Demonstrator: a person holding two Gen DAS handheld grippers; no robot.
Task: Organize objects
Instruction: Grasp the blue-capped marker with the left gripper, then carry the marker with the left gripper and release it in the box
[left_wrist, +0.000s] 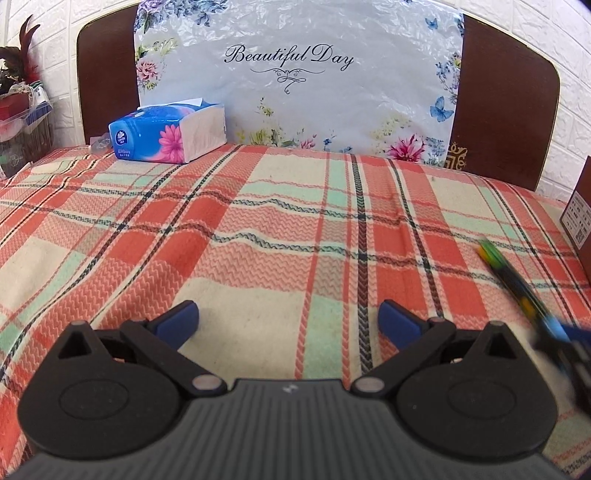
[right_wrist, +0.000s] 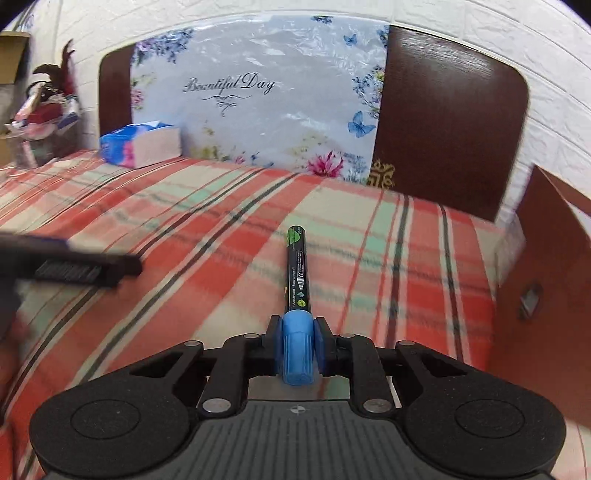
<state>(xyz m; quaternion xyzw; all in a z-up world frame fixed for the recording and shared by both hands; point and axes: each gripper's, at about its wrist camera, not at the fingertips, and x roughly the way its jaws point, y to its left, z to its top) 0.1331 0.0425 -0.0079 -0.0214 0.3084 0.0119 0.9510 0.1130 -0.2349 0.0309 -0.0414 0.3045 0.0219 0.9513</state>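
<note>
My right gripper (right_wrist: 298, 334) is shut on the blue cap of a black marker (right_wrist: 297, 273) with a green end, which points forward above the plaid cloth (right_wrist: 207, 229). The same marker (left_wrist: 517, 284) shows blurred at the right of the left wrist view, with the right gripper (left_wrist: 569, 339) behind it. My left gripper (left_wrist: 288, 317) is open and empty, low over the plaid cloth (left_wrist: 258, 229). It also shows as a dark blurred shape at the left of the right wrist view (right_wrist: 74, 267).
A blue tissue pack (left_wrist: 170, 133) lies at the back left near the wooden headboard (left_wrist: 506, 110), which carries a floral "Beautiful Day" sheet (left_wrist: 295, 81). A brown cardboard box (right_wrist: 546, 280) stands at the right edge. Clutter (left_wrist: 18, 107) sits far left.
</note>
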